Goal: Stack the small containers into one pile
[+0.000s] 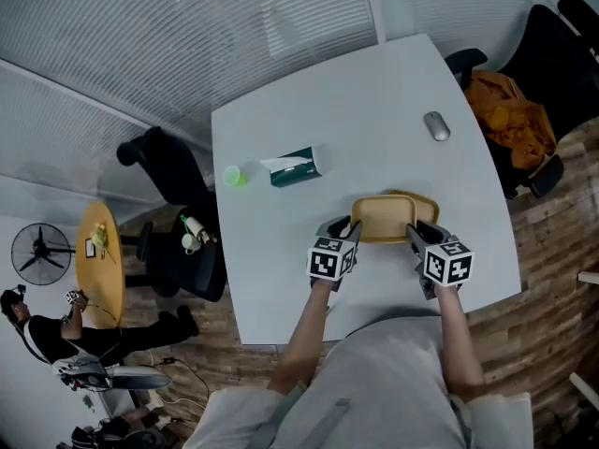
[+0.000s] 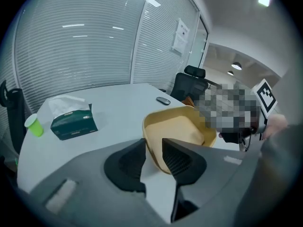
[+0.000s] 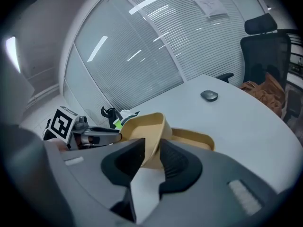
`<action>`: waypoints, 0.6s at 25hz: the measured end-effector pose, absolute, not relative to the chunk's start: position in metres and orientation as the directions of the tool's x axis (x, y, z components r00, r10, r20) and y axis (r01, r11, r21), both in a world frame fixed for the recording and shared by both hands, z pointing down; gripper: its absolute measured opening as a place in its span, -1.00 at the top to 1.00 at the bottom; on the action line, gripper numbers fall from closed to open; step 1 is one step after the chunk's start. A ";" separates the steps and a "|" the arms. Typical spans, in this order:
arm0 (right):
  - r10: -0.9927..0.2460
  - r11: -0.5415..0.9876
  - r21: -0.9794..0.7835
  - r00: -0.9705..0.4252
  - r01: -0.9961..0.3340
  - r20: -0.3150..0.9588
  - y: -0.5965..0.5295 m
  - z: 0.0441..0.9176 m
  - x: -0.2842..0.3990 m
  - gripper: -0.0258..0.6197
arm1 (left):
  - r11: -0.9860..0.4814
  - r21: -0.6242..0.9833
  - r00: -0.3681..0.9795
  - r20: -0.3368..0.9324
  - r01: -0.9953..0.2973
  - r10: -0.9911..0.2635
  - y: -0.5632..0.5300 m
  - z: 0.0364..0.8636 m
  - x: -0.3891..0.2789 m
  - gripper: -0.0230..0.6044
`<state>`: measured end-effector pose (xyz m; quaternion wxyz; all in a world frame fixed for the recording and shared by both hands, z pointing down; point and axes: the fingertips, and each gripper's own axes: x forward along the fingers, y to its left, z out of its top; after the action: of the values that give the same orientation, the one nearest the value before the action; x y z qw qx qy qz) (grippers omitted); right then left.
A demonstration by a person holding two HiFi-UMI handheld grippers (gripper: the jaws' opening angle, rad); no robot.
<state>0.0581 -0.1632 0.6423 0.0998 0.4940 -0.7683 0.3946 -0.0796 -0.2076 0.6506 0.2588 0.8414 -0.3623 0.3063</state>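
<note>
Left tool [image 1: 353,224] and right tool [image 1: 412,230], jaws half closed, each clamped an opposite rim of one tan container [image 1: 384,215], near the lower edge of the tabletop [image 1: 356,110]. Just behind it, at right, lay a second container [image 1: 428,202]. Toward the frame's top the surface was bare, with a tissue box [image 1: 296,166] at left and a mouse [image 1: 436,125] at upper right.

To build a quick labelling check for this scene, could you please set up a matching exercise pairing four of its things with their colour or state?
Things:
A tissue box
B small cup
C computer mouse
D tan container

Descriptions:
1 rim pinched by the left hand-held gripper and the right hand-held gripper
2 bright green
3 dark green, white tissue sticking out
4 grey and oval

Pairs: A-3, B-2, C-4, D-1
</note>
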 end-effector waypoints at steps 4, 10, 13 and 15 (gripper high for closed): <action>-0.706 0.165 -0.519 -0.468 -0.839 0.532 -0.160 0.642 0.075 0.63 | -0.653 0.190 0.561 0.713 -0.733 -0.422 -0.217 0.648 -0.057 0.56; -0.713 0.118 -0.541 -0.450 -0.833 0.538 -0.146 0.653 0.092 0.63 | -0.708 0.177 0.570 0.736 -0.684 -0.366 -0.227 0.655 -0.027 0.56; -0.715 0.093 -0.551 -0.441 -0.829 0.543 -0.145 0.660 0.100 0.63 | -0.717 0.186 0.568 0.751 -0.672 -0.337 -0.230 0.664 -0.016 0.56; -0.718 0.069 -0.559 -0.430 -0.826 0.548 -0.145 0.664 0.106 0.63 | -0.721 0.194 0.567 0.760 -0.665 -0.319 -0.229 0.669 -0.010 0.56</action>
<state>0.1055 -0.1448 0.6637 0.0632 0.5299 -0.7283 0.4299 -0.0100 -0.2292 0.6694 0.2373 0.8527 -0.2884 0.3652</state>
